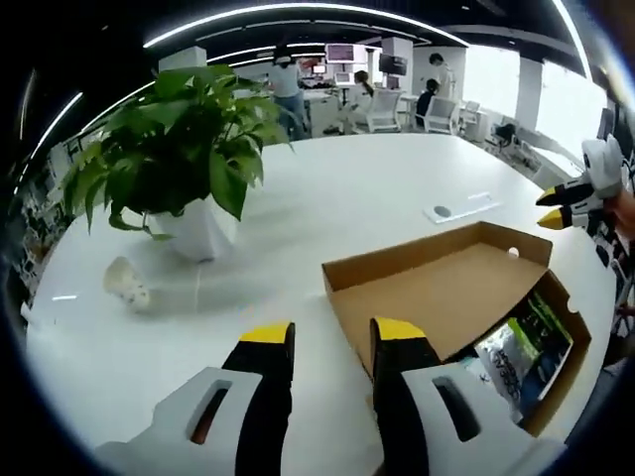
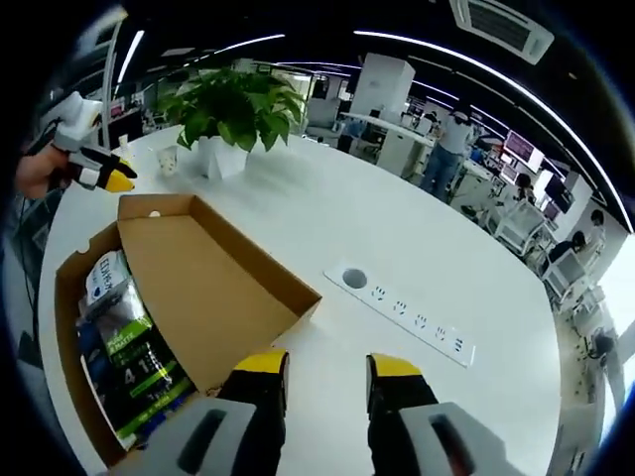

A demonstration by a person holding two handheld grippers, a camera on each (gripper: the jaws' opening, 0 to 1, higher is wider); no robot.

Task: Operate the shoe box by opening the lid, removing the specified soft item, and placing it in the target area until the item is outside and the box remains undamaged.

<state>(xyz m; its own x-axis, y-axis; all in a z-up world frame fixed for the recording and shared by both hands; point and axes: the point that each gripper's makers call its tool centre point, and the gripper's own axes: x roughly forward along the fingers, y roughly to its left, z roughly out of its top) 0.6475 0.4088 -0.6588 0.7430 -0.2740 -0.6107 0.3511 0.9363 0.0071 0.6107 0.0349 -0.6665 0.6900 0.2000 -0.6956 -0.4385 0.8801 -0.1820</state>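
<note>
The shoe box [image 1: 451,288] lies on the white table [image 1: 327,198] with its lid [image 1: 437,273] folded fully back, brown inner face up. Inside the box body sits the soft item [image 1: 524,352], a printed green, white and dark package; its text is too small to read.

The left gripper [image 1: 332,332] stands just beside the lid's near corner, jaws parted by a narrow gap and holding nothing. The left gripper view alone shows a small pale object [image 1: 127,283] beyond the box, beside the potted plant [image 1: 174,159]; what it is cannot be made out. The right gripper [image 1: 575,198] enters this view beyond the box's far end, partly cut off.

The right gripper view shows the right gripper [image 2: 327,372] at the lid's [image 2: 208,288] edge, jaws moderately apart and empty, and the package [image 2: 124,357] lengthwise in the box [image 2: 79,288]. This view alone shows a recessed socket strip [image 2: 407,307] in the table [image 2: 397,228] beside the box. The left gripper [image 2: 94,164], held in a hand [image 2: 35,169], appears past the box's far end.
</note>
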